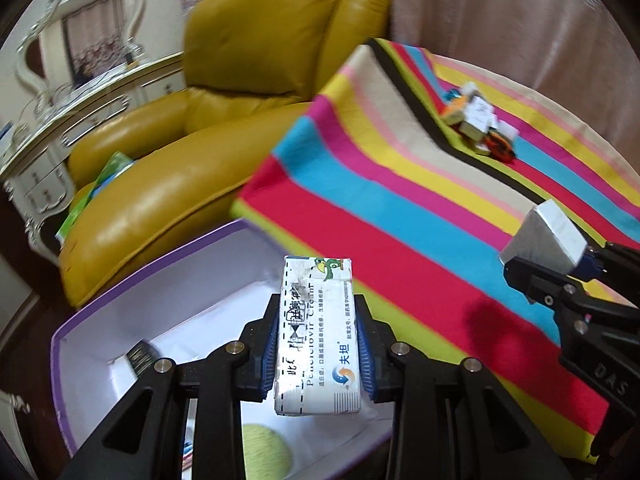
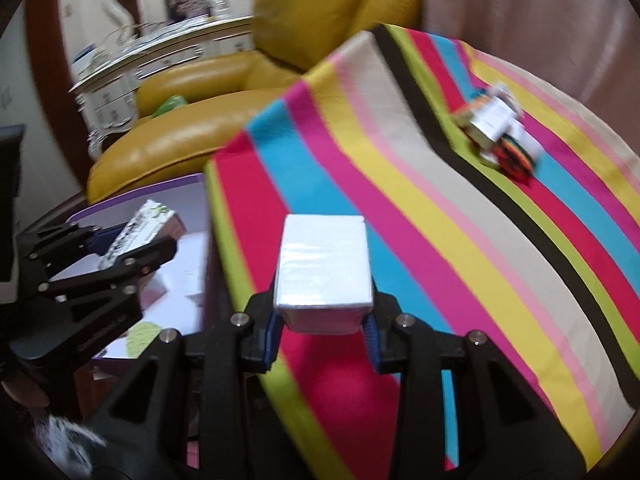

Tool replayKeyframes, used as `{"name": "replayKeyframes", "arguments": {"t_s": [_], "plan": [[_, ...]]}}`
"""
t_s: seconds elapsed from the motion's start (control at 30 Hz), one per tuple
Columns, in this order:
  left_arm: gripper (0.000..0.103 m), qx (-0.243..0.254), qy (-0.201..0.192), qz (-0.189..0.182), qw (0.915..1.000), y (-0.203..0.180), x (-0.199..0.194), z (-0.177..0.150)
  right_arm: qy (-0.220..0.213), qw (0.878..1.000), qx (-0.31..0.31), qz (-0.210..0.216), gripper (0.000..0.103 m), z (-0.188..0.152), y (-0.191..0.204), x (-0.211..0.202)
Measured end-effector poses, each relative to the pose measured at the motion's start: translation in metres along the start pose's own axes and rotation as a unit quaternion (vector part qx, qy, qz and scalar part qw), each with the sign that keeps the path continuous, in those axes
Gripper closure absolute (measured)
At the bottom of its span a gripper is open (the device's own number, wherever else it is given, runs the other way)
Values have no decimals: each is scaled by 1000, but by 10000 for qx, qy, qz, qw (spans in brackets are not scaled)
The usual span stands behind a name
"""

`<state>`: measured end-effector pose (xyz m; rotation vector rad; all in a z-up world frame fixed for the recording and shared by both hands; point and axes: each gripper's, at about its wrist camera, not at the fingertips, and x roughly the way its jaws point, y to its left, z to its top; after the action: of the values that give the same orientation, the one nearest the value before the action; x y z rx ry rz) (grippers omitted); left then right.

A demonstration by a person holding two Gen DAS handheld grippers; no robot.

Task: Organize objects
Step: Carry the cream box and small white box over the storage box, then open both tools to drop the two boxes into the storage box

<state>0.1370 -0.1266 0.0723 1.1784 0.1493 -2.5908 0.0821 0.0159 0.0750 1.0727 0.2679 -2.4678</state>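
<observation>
Glossy mustard leather armchair [image 1: 224, 128]; matt woven striped cloth [image 1: 400, 208]. The printed cream carton [image 1: 316, 332] is creased cardboard, the white box [image 2: 323, 270] shiny, film-wrapped. Purple-rimmed bin [image 1: 120, 280] looks smooth.

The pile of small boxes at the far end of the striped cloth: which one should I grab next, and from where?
This is a judgement: the white-faced box sitting on top of the pile looks freest. Come down from above and close the jaws across its narrow sides. Both grippers are full now, and blur hides how the lower boxes lie.
</observation>
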Motion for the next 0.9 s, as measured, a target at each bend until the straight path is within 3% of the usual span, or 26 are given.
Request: {"name": "replayKeyframes", "arguments": {"t_s": [0.57, 0.9], "plan": [[69, -1045, 382, 668, 9915, 116, -2, -48, 91, 9866, -1331, 935, 65, 6, 131, 17], [69, -1278, 477, 907, 9865, 141, 0, -58, 113, 9743, -1811, 1333, 65, -4, 168, 22]]}}
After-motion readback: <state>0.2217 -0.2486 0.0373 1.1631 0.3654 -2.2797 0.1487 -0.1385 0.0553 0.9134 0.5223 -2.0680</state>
